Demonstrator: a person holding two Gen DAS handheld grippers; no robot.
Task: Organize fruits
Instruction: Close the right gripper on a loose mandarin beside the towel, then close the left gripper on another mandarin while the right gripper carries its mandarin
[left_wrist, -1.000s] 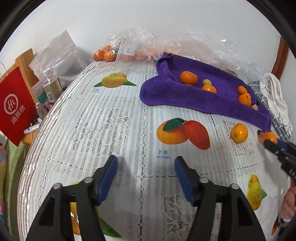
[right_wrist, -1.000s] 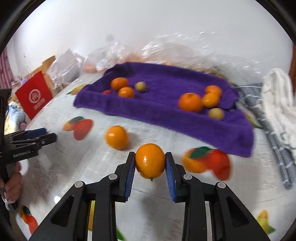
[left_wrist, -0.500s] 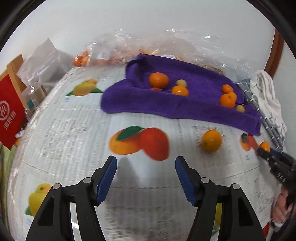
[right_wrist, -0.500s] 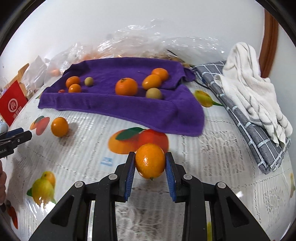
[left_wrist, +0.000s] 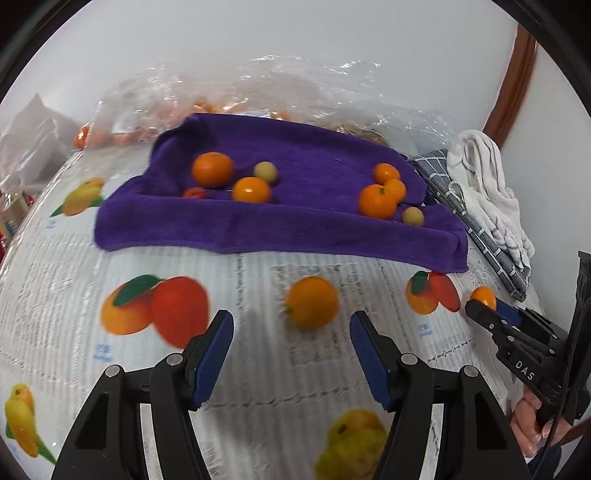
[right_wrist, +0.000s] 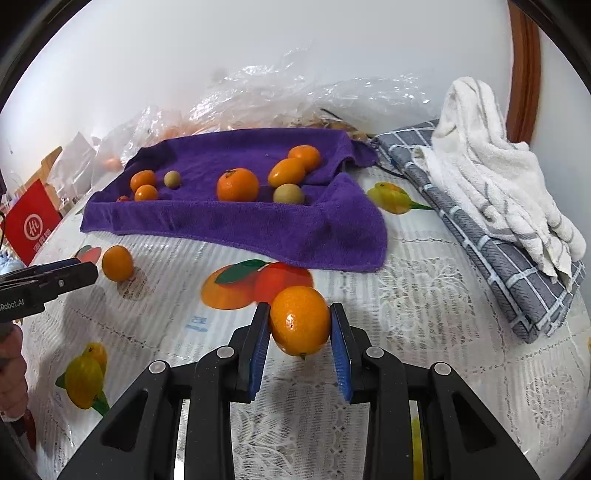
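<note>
Held orange (right_wrist: 300, 320): clamped between the blue pads of the right gripper (right_wrist: 300, 345), both pads against its sides; it hangs just above the tablecloth (right_wrist: 424, 314), over the edge of a printed mango motif (right_wrist: 255, 286); in the left wrist view the same fruit shows only as a small orange cap at the gripper's tip.

Loose orange (left_wrist: 313, 302): resting on the tablecloth in front of the purple towel (left_wrist: 295, 229), apart from its near hem; it lies just ahead of the left gripper (left_wrist: 291, 350), whose jaws stand wide apart with nothing between them; the fruit is a little blurred in that view; the right wrist view shows it near that gripper's tip.

Purple towel: spread on the table, far edge raised; two clusters of fruit lie on it. Left cluster: two oranges, one small pale green-yellow fruit (left_wrist: 265, 172), one small red fruit (left_wrist: 195, 192). Right cluster: three oranges close together, the largest (left_wrist: 378, 201) in front, with a second pale fruit (left_wrist: 413, 215) beside it.

Surroundings: a grey checked cloth (right_wrist: 491, 254) to the right of the towel, with a white striped towel (right_wrist: 491, 184) heaped on it; crumpled clear plastic bags (right_wrist: 295, 99) behind the towel against the wall; a red paper bag (right_wrist: 31, 225) at the far left table edge.
</note>
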